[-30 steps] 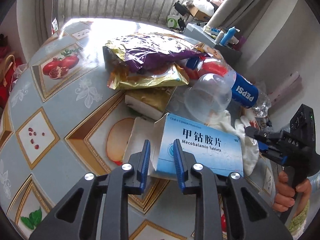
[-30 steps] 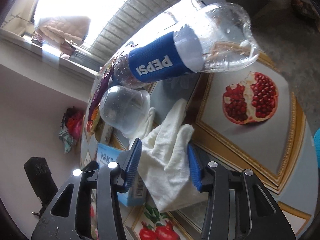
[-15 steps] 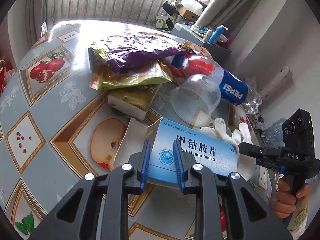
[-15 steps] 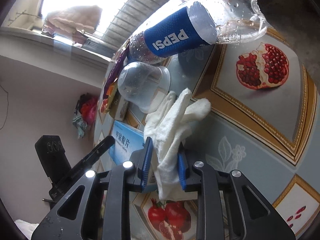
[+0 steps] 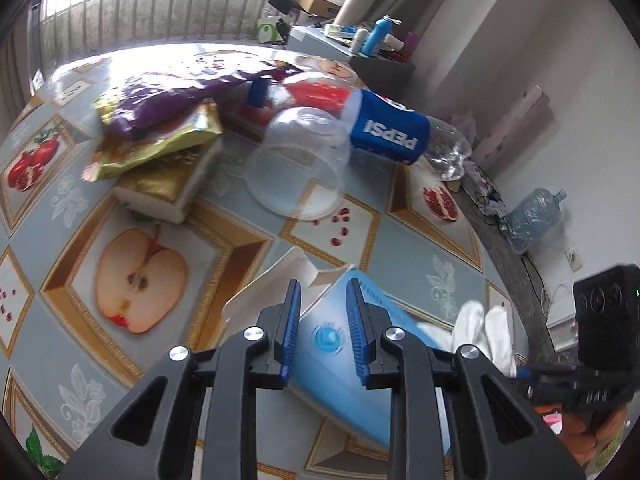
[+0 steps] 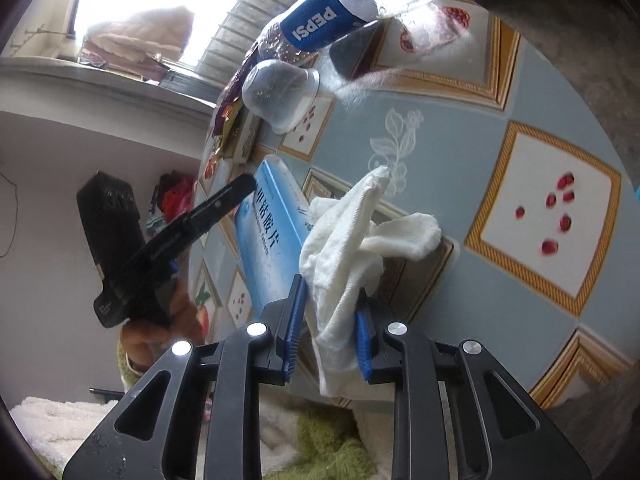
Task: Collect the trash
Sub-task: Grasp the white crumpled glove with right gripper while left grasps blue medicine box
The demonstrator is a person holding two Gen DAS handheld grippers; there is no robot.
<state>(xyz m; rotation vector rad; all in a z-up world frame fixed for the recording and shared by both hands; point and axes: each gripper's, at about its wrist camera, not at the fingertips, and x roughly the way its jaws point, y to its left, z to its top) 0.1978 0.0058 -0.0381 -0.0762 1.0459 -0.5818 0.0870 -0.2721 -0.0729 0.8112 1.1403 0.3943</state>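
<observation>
My left gripper (image 5: 323, 300) is shut on a blue-and-white medicine box (image 5: 396, 316), which is tilted and held off the fruit-patterned table (image 5: 400, 240). The same box (image 6: 264, 232) appears in the right wrist view, with a left fingertip (image 6: 240, 188) over it. My right gripper (image 6: 330, 316) is shut on a crumpled white cloth (image 6: 360, 232), which hangs from the pads beside the box. That cloth (image 5: 488, 332) shows at the lower right of the left wrist view. Farther back lie a Pepsi bottle (image 5: 388, 132), a clear plastic cup (image 5: 300, 164) on its side, and purple and gold snack bags (image 5: 160, 120).
A gold-topped carton (image 5: 168, 188) lies under the snack bags. The table's right edge runs close to a wall, with a large water jug (image 5: 536, 212) on the floor beyond it. A cabinet with bottles (image 5: 372, 40) stands at the back. A hand (image 6: 160, 320) holds the left gripper.
The right gripper shut on the white cloth and pulled it back from the cup and bottle. The left gripper drew the box back from the pile and tilted it.
</observation>
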